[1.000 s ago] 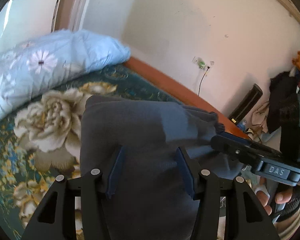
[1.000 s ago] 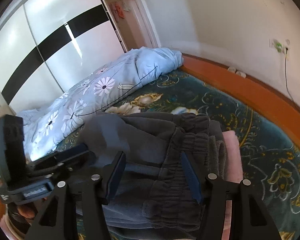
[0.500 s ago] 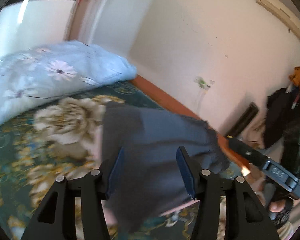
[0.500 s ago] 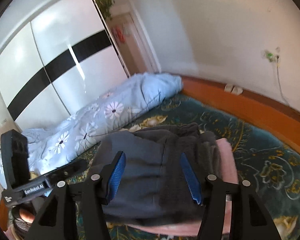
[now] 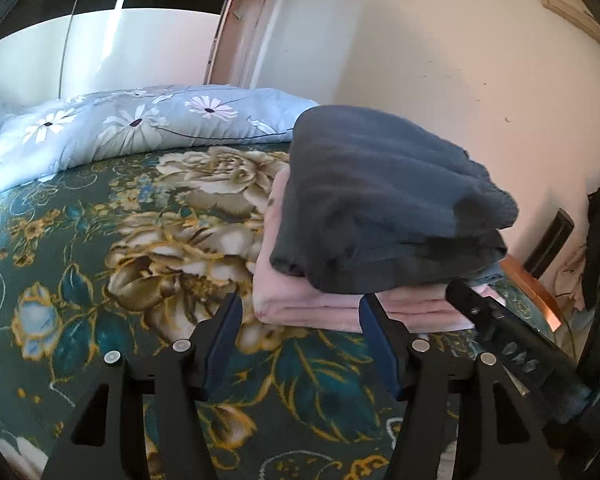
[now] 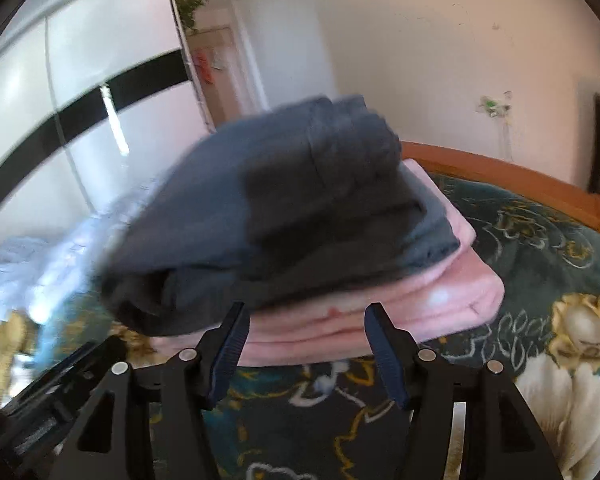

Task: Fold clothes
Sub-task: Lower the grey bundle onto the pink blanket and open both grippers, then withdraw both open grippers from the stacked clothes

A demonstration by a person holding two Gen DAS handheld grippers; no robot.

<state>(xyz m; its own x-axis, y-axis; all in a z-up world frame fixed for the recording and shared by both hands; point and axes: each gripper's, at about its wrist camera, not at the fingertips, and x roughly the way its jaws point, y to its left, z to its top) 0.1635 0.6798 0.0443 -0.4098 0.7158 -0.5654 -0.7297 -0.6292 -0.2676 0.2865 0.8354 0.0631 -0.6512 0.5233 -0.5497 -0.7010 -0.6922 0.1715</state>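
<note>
The grey garment (image 5: 384, 208) is lying folded on top of the folded pink garment (image 5: 324, 304), and the two are sitting as one stack on the bed (image 5: 80, 248), with the blue quilt (image 5: 140, 124) lying behind the stack and the wooden bed edge (image 6: 500, 168) running along its far side. Risk one: the grey garment is overhanging the stack's near-left corner in the right wrist view and is bulging rather than lying flat, so a sideways nudge from either tool is likely to slide it off the pink layer or spring the fold open. Risk two: the left gripper (image 5: 300, 336) and right gripper (image 6: 306, 336) are both sitting low, close to the stack's front edge; a push forward with the jaws this wide is likely to catch the pink layers and drag the whole stack across the bedspread. Risk three: the right gripper's body is crossing the left wrist view at the stack's right end, so the two tools are working close enough to knock each other. Jaw state: both pairs are standing open and holding nothing. Relative position: the stack is lying just ahead of and above both sets of jaws, its pink front edge showing between the fingertips in each view, with no contact visible. Whether further folding is outstanding cannot be settled here.
</note>
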